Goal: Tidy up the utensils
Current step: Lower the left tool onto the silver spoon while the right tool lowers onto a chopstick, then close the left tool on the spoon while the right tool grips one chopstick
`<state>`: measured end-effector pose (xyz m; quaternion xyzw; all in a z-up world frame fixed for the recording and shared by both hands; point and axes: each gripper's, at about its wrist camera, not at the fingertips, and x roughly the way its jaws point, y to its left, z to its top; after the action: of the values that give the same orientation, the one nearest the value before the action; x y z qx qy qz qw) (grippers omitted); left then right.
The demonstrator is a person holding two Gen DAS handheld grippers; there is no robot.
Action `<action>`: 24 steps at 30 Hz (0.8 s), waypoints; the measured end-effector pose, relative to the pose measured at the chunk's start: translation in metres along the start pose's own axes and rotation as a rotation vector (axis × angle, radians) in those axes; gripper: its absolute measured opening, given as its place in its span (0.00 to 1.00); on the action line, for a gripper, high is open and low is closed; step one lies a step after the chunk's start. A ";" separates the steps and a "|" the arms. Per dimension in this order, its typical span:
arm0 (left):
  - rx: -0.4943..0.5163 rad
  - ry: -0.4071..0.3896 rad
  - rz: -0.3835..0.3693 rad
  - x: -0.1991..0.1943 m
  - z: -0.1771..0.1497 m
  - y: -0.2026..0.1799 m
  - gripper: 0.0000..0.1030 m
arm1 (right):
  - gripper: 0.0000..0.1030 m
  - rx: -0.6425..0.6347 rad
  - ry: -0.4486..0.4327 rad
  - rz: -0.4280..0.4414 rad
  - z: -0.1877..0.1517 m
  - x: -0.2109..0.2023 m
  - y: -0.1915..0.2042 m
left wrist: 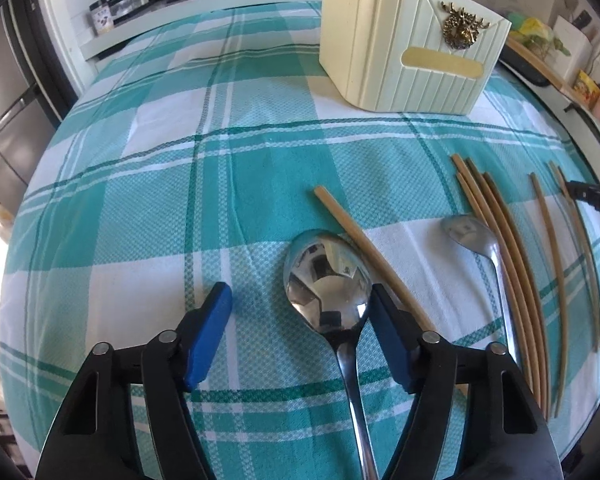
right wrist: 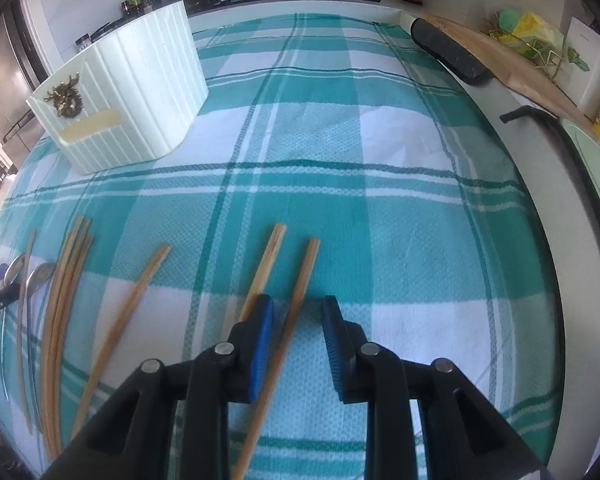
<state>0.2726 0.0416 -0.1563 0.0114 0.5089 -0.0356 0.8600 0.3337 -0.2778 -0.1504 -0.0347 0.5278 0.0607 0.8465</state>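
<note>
Blue pads (left wrist: 208,336) of the left gripper (left wrist: 300,336) stand wide apart, astride a large steel spoon (left wrist: 327,280) whose bowl lies between them, closer to the right-hand pad; whether that pad touches it is unclear. Just beyond that pad runs a single chopstick (left wrist: 364,252), then a smaller spoon (left wrist: 466,232) and a bundle of chopsticks (left wrist: 504,248) farther to that side. Ahead stands a cream ribbed holder (left wrist: 412,48) on the teal plaid cloth (left wrist: 180,160).

Only the right wrist view shows the right gripper (right wrist: 298,344), also open, lowered over the cloth (right wrist: 380,200) with one chopstick (right wrist: 296,304) lying between its pads. A second chopstick (right wrist: 266,264) passes under the left-hand pad. The holder (right wrist: 140,92) sits well ahead and to its left, and a dark roll (right wrist: 448,50) lies at the cloth's far edge.
</note>
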 end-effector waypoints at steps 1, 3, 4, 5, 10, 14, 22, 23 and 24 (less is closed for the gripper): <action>0.003 -0.002 -0.007 -0.001 0.001 -0.001 0.52 | 0.21 0.002 0.004 -0.005 0.004 0.002 0.000; 0.009 -0.007 -0.009 -0.002 0.004 -0.003 0.40 | 0.08 0.031 0.009 0.016 0.009 0.004 -0.004; 0.008 -0.009 -0.011 -0.002 0.004 -0.003 0.39 | 0.07 0.047 0.008 0.028 0.010 0.004 -0.007; 0.002 -0.014 -0.020 -0.001 0.005 -0.001 0.39 | 0.06 0.058 0.003 0.037 0.010 0.002 -0.009; -0.064 -0.092 -0.089 -0.024 0.010 0.014 0.37 | 0.06 0.103 -0.109 0.131 0.008 -0.039 -0.009; -0.066 -0.200 -0.107 -0.066 0.018 0.018 0.35 | 0.06 0.069 -0.220 0.200 0.007 -0.097 0.008; -0.061 -0.362 -0.164 -0.127 0.036 0.020 0.00 | 0.06 -0.036 -0.437 0.267 0.011 -0.195 0.047; -0.055 -0.363 -0.162 -0.127 0.037 0.020 0.00 | 0.06 -0.042 -0.456 0.269 0.011 -0.202 0.050; -0.052 -0.362 -0.161 -0.126 0.038 0.021 0.00 | 0.06 -0.045 -0.470 0.273 0.012 -0.207 0.053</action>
<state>0.2474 0.0666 -0.0279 -0.0580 0.3461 -0.0925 0.9318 0.2466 -0.2374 0.0406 0.0329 0.3149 0.1922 0.9289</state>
